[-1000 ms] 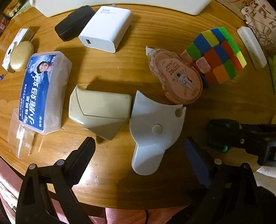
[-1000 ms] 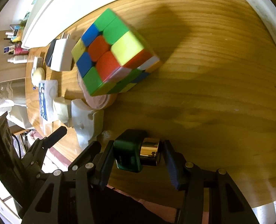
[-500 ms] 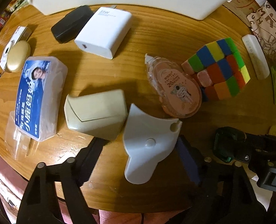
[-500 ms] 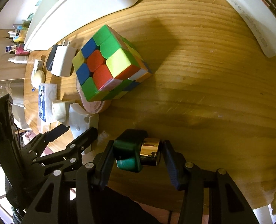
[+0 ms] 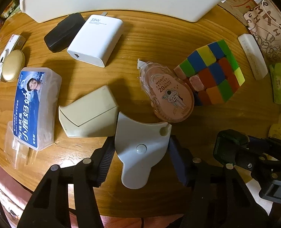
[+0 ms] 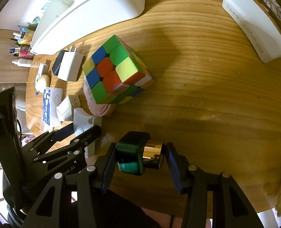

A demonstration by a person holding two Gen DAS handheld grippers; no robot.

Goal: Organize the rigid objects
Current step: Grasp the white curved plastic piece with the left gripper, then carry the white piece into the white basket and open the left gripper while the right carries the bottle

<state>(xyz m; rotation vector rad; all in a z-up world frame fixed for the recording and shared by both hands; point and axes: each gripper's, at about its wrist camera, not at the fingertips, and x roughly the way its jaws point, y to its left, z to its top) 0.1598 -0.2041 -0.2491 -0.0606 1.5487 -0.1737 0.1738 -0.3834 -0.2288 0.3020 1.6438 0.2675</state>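
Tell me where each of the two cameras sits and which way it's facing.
Left wrist: on the left gripper, looking straight down at the table; its jaws, just closing, flank the pale grey fan-shaped piece.
Right wrist: on the right gripper, tilted steeply down at the table, clamping a green and gold cylinder.
Shared: the colour cube, the fan-shaped piece, and each other's gripper.

Both hand-held grippers: black angular plastic linkages, silver round screws at pivots. Left hand-held gripper (image 5: pixel 140 153) and right hand-held gripper (image 6: pixel 139 156): ribbed dark-blue pads on fingers.
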